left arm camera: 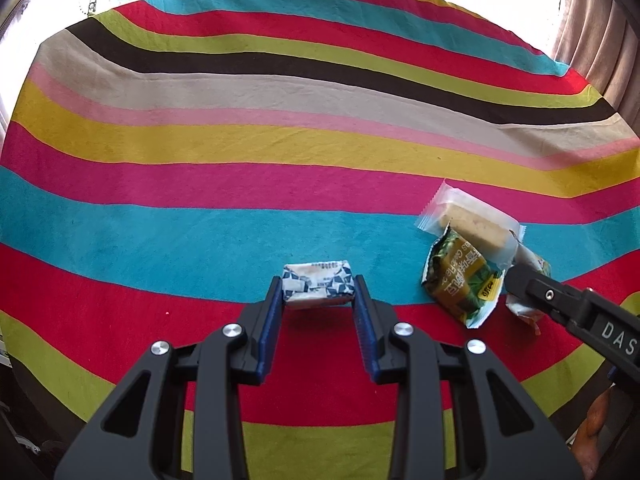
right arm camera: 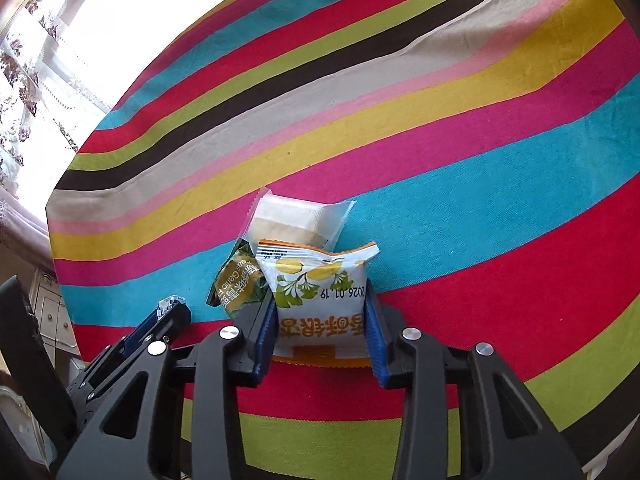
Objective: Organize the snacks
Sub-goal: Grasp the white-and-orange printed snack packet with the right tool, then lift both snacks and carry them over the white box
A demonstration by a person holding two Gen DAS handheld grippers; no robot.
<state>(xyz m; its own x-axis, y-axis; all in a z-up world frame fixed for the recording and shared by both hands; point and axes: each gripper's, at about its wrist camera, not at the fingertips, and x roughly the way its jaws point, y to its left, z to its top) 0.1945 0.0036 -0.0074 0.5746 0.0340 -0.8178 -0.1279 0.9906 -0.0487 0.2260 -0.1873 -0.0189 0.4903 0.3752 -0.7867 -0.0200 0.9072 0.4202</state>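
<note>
My left gripper [left arm camera: 318,290] is shut on a small blue-and-white wrapped snack [left arm camera: 318,286] and holds it over the striped cloth. My right gripper [right arm camera: 320,304] is shut on a white packet with a yellow ginkgo print [right arm camera: 320,292]. Beside that packet lie a green-and-gold packet [right arm camera: 238,286] and a clear-wrapped pale cake [right arm camera: 296,220], close together. In the left wrist view the green packet [left arm camera: 464,280] and the cake [left arm camera: 476,226] lie at the right, with the right gripper's black finger [left arm camera: 532,290] against them. The left gripper's tip with its snack shows in the right wrist view [right arm camera: 170,308].
A round table under a bright striped cloth [left arm camera: 280,152] fills both views. A curtained window [right arm camera: 44,60] is beyond its far edge and a brown curtain [left arm camera: 600,20] hangs at the far right. A white cabinet [right arm camera: 52,312] stands low at the left.
</note>
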